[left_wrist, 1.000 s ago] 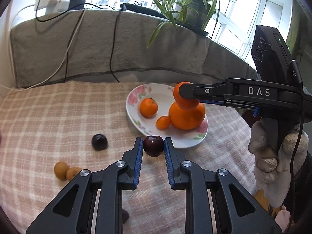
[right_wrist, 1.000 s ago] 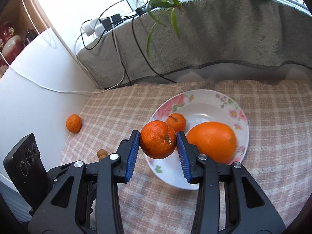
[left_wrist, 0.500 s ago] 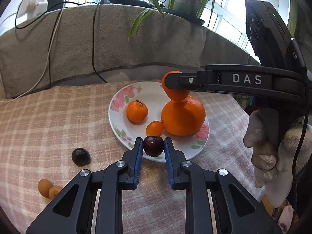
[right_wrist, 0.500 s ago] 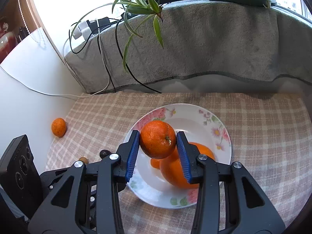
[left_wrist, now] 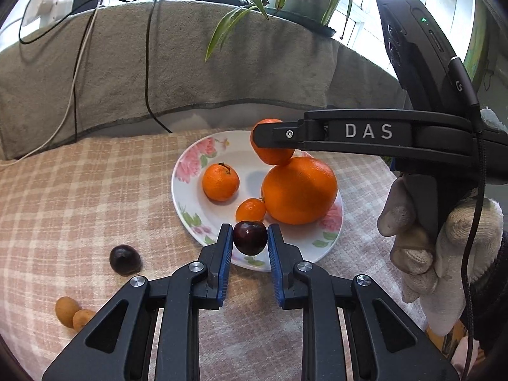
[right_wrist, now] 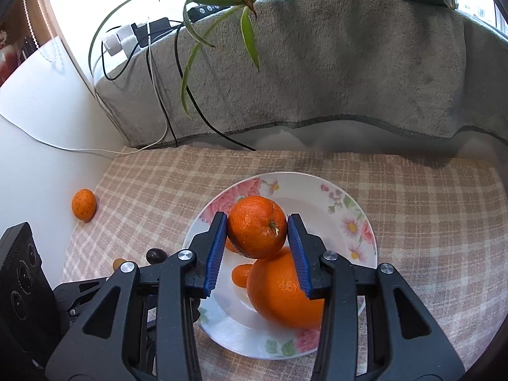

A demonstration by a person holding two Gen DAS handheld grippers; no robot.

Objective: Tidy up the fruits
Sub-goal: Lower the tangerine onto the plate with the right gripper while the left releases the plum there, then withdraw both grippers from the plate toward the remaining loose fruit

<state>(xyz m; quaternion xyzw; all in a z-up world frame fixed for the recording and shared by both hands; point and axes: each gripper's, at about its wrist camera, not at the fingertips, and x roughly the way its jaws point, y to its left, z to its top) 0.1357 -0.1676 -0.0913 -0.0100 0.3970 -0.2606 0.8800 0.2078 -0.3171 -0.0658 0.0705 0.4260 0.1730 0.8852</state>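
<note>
Over plate (left_wrist: 190, 190) | left gripper (left_wrist: 249, 241) clamps cherry (left_wrist: 250, 237); right gripper (right_wrist: 257, 227) clamps tangerine (right_wrist: 256, 226), both tilted downward

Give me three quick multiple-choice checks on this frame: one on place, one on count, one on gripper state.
1. Where is the loose plum?
A. on the plate
B. on the cloth, left of the plate
C. on the sill

2. How many citrus fruits lie on the plate?
A. one
B. three
C. five

3. What does the left gripper hold?
A. nothing
B. an orange
C. a plum

Answers: 1 B, it lies on the checked cloth. 2 B, big orange, mandarin, small one; a fourth is held above. 3 C, pads press the held plum.
</note>
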